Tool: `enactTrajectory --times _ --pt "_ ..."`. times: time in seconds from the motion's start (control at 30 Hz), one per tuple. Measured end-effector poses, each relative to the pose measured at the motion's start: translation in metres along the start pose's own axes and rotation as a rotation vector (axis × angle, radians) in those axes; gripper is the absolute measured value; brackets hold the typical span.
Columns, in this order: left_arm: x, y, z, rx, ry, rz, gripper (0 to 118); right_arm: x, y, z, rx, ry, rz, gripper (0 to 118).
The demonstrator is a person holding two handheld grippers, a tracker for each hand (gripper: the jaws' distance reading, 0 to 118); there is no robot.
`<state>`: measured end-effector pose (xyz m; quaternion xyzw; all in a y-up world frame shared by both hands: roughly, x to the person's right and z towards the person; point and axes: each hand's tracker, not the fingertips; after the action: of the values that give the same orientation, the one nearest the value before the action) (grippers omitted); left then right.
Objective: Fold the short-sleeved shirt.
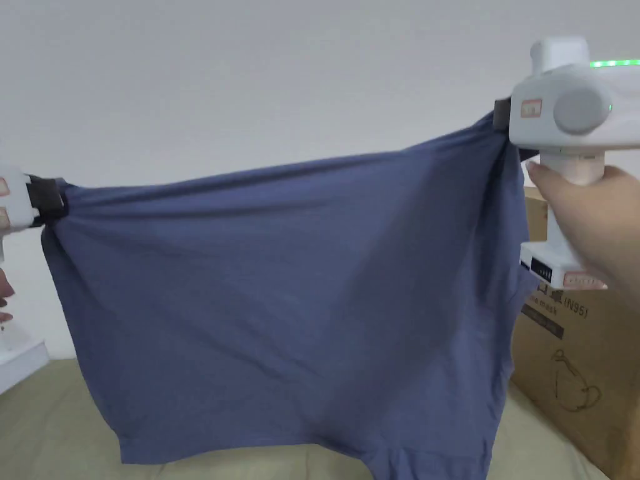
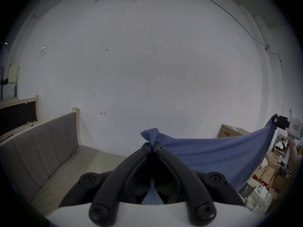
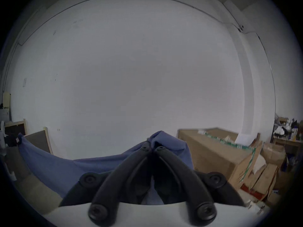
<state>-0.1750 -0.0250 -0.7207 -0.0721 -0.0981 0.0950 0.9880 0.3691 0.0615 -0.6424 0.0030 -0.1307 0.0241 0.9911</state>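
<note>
The blue short-sleeved shirt (image 1: 287,300) hangs spread in the air between both grippers, its lower edge over the beige cushion. My left gripper (image 1: 49,199) is shut on the shirt's upper left corner, lower than the other side. My right gripper (image 1: 502,115) is shut on the upper right corner, held higher. In the left gripper view the black jaws (image 2: 152,146) pinch a bunch of blue cloth (image 2: 213,155) that stretches off to the right gripper (image 2: 277,121). In the right gripper view the jaws (image 3: 151,146) pinch the cloth (image 3: 65,166) running left.
A beige cushioned bench (image 1: 50,431) lies below the shirt, with its padded backrest (image 2: 41,142) at the left. A large cardboard box (image 1: 581,375) stands close on the right, with more boxes (image 3: 255,178) stacked beyond. A plain white wall (image 1: 250,75) is behind.
</note>
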Motion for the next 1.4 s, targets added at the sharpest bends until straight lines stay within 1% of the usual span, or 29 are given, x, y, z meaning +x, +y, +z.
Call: enactTrajectory --times 0.1,0.13,0.2,0.23,0.3,0.33,0.37,0.43,0.47,0.5,0.53,0.57,0.6,0.63,0.67,0.73,0.8,0.9,1.0,1.1,1.13,1.17,1.2,1.23,1.27,1.3,1.33,1.37,1.4 --pt "-0.008 -0.056 -0.005 -0.139 -0.001 0.002 0 0.003 -0.07 -0.003 -0.154 -0.002 -0.04 0" --pt "-0.011 -0.083 -0.005 -0.203 -0.001 0.016 0 0.005 -0.104 0.0 -0.217 0.017 -0.053 0" --pt "-0.018 -0.141 0.001 -0.331 0.012 0.041 0 0.009 -0.175 0.011 -0.368 0.019 -0.071 0" --pt "-0.022 -0.172 0.007 -0.397 0.018 0.056 0 0.012 -0.211 0.021 -0.447 0.032 -0.091 0" --pt "-0.031 -0.242 0.03 -0.547 0.015 0.083 0 0.024 -0.294 0.055 -0.627 0.069 -0.168 0" --pt "-0.036 -0.272 0.043 -0.61 0.028 0.083 0 0.03 -0.329 0.075 -0.702 0.07 -0.192 0" --pt "-0.042 -0.301 0.064 -0.661 0.028 0.087 0 0.041 -0.367 0.095 -0.77 0.063 -0.199 0" --pt "-0.053 -0.343 0.106 -0.714 0.033 0.101 0 0.053 -0.418 0.143 -0.894 0.046 -0.139 0" --pt "-0.066 -0.36 0.126 -0.737 0.03 0.13 0 0.061 -0.437 0.172 -0.926 0.056 -0.136 0" --pt "-0.073 -0.374 0.149 -0.756 0.007 0.16 0 0.067 -0.451 0.206 -0.97 0.086 -0.149 0" --pt "-0.075 -0.384 0.172 -0.77 0.007 0.123 0 0.075 -0.461 0.235 -1.002 0.098 -0.167 0" --pt "-0.074 -0.393 0.192 -0.796 0.017 0.052 0 0.08 -0.468 0.261 -1.004 0.098 -0.149 0" --pt "-0.076 -0.401 0.215 -0.816 0.011 0.009 0 0.085 -0.474 0.286 -1.032 0.12 -0.148 0" --pt "-0.077 -0.408 0.234 -0.826 -0.008 -0.008 0 0.087 -0.475 0.312 -1.046 0.136 -0.177 0" --pt "-0.077 -0.414 0.253 -0.841 -0.017 -0.024 0 0.091 -0.478 0.333 -1.051 0.133 -0.172 0" --pt "-0.08 -0.422 0.287 -0.842 -0.026 0.01 0 0.094 -0.48 0.366 -1.055 0.147 -0.153 0" --pt "-0.083 -0.425 0.314 -0.834 -0.024 0.021 0 0.093 -0.475 0.391 -1.05 0.159 -0.113 0" --pt "-0.083 -0.424 0.343 -0.824 -0.034 0.023 0 0.096 -0.474 0.402 -1.08 0.16 -0.106 0" --pt "-0.079 -0.426 0.355 -0.848 -0.043 -0.014 1 0.094 -0.47 0.403 -1.088 0.17 -0.103 0" --pt "-0.074 -0.417 0.362 -0.831 -0.044 -0.038 3 0.09 -0.462 0.401 -1.093 0.158 -0.097 0" --pt "-0.072 -0.413 0.364 -0.823 -0.046 -0.034 9 0.09 -0.459 0.402 -1.089 0.16 -0.117 0" --pt "-0.071 -0.408 0.365 -0.816 -0.045 -0.03 20 0.089 -0.455 0.403 -1.079 0.161 -0.14 2" --pt "-0.071 -0.403 0.367 -0.811 -0.043 -0.023 40 0.088 -0.45 0.405 -1.067 0.153 -0.155 9" --pt "-0.071 -0.397 0.37 -0.8 -0.036 -0.019 82 0.087 -0.445 0.405 -1.056 0.151 -0.17 49" --pt "-0.071 -0.391 0.374 -0.787 -0.03 -0.007 108 0.086 -0.439 0.407 -1.051 0.152 -0.185 92" --pt "-0.07 -0.384 0.377 -0.775 -0.026 0.008 114 0.086 -0.433 0.409 -1.049 0.149 -0.191 112" --pt "-0.068 -0.376 0.383 -0.742 -0.036 0.025 112 0.082 -0.427 0.413 -1.046 0.145 -0.191 114" --pt "-0.067 -0.364 0.39 -0.683 -0.065 0.04 112 0.08 -0.417 0.418 -0.991 0.141 -0.189 114" --pt "-0.063 -0.355 0.395 -0.655 -0.085 0.063 112 0.077 -0.405 0.421 -0.932 0.165 -0.184 114"
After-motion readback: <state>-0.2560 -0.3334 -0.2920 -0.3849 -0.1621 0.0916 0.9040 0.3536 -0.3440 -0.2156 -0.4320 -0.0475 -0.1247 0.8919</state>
